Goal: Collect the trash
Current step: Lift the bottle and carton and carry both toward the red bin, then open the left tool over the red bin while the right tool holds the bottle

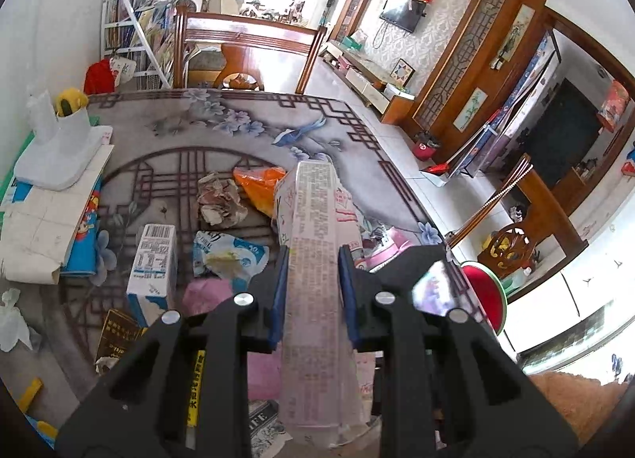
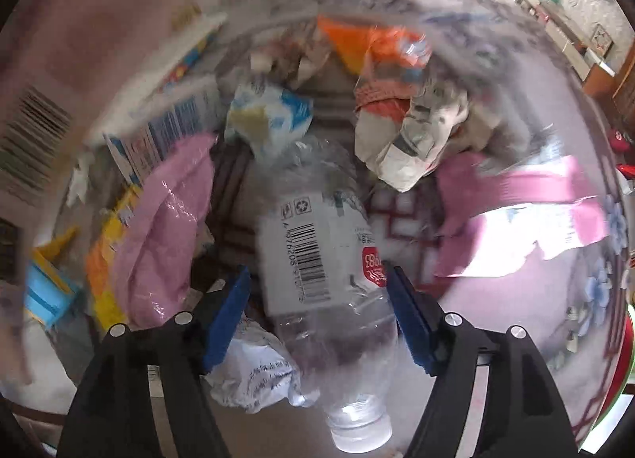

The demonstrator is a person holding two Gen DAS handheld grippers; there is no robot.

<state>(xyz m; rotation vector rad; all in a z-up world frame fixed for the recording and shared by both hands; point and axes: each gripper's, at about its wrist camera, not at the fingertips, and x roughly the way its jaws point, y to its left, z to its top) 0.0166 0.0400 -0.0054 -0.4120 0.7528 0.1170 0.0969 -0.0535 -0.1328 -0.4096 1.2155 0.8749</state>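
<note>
Left gripper (image 1: 310,291): jaws clenched on a flattened pink-printed carton (image 1: 313,259), blue pads pressed to both of its long sides; the carton sticks out far beyond the jaws, lifted above the table (image 1: 222,132).

Right gripper (image 2: 317,311): jaws released and spread, pointing steeply down at the litter; the view is smeared by motion.

Task's thing in hand: a crushed clear plastic bottle (image 2: 321,259) lies on the table directly between the right jaws. The left pad stands just clear of it; the right pad sits at the red label edge, and contact there I cannot tell.

Long axis: the bottle runs near to far, cap end toward the camera, slightly tilted against the line of the fingers. The jaws therefore straddle its width, which suits a squeeze across the labelled body.

Nearer hand: the right, judging by the bottle filling its view; the left is occupied.

Neighbours: crumpled white paper (image 2: 254,374) just left of the bottle's neck, a pink bag (image 2: 166,228) further left, a torn blue-white wrapper (image 2: 266,112) beyond.

Likely next: closing the right jaws on the bottle without pinching the white paper.

Risk: the thin crushed plastic may buckle and slip.
</note>
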